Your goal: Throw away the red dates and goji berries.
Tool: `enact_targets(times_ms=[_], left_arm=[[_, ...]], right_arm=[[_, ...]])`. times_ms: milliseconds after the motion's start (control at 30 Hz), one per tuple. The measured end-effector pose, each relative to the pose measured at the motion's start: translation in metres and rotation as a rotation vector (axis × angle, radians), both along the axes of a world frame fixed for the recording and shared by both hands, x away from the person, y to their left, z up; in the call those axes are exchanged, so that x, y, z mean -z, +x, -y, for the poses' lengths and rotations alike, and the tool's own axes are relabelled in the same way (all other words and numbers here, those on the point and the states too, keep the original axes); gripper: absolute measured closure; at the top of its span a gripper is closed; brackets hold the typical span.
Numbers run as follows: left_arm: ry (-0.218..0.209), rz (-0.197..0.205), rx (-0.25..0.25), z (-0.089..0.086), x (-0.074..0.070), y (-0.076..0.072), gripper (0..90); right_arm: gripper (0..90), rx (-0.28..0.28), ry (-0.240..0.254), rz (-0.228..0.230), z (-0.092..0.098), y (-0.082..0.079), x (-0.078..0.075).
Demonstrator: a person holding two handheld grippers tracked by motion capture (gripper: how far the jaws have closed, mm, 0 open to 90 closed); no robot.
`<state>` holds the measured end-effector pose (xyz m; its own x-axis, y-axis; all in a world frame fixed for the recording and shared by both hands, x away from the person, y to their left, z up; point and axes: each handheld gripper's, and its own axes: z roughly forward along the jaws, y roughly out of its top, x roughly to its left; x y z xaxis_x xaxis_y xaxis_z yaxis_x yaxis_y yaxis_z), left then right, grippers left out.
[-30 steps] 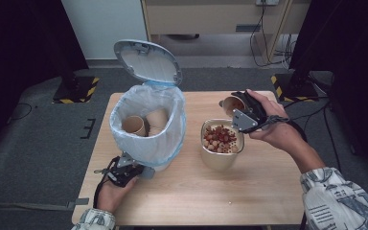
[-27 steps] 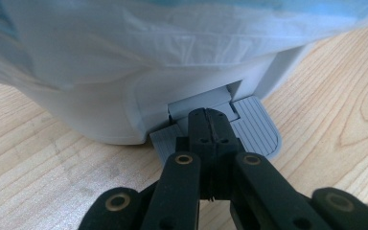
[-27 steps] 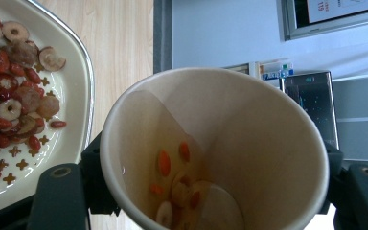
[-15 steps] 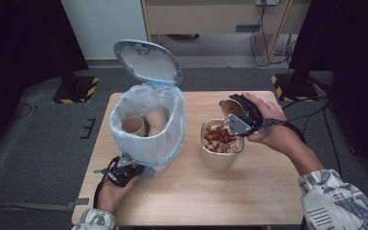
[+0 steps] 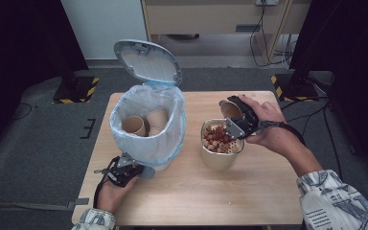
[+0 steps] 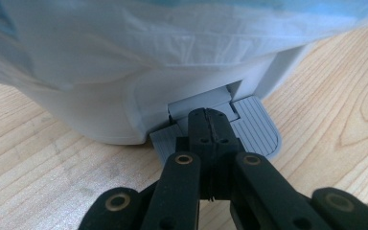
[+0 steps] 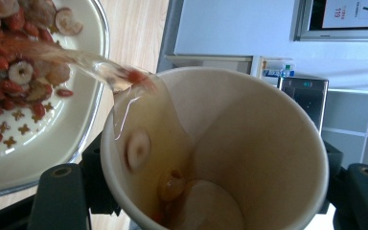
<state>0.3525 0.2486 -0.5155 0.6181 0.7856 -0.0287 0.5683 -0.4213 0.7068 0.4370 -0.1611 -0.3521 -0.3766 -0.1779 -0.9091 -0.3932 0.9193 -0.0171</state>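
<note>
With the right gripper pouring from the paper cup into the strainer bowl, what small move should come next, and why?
Probably tip the paper cup a little further. The right gripper holds it tilted over the strainer bowl, liquid is streaming out, and a few pieces sit near its bottom. The left gripper presses the bin's pedal.

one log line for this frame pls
left gripper: shut, pressing bin pedal | bin lid: up | right gripper: shut on paper cup, tipped, pouring into strainer container
</note>
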Motion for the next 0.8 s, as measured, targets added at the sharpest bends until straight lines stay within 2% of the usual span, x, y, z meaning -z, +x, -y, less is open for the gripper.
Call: enact_targets(times_ms=[167,367,433,733,800], left_arm=[[0.0,-0.001,0.0,0.0,0.0,0.0,90.0],[0.0,-0.001,0.0,0.0,0.0,0.0,90.0],[0.001,-0.001,0.0,0.0,0.0,0.0,90.0],[-0.003,-0.001,-0.001,0.0,0.0,0.0,90.0],[-0.002,-0.001,-0.001,0.0,0.0,0.0,90.0]], right_arm=[[28.6,0.003,0.004,0.017,0.001,0.001,-0.004],[28.9,-0.008,-0.027,0.058,0.002,-0.002,-0.01],[28.9,-0.016,-0.058,0.08,0.002,-0.004,-0.014],[28.9,-0.031,-0.084,0.132,0.002,-0.01,-0.021],[28.9,-0.032,-0.104,0.149,0.002,-0.011,-0.021]])
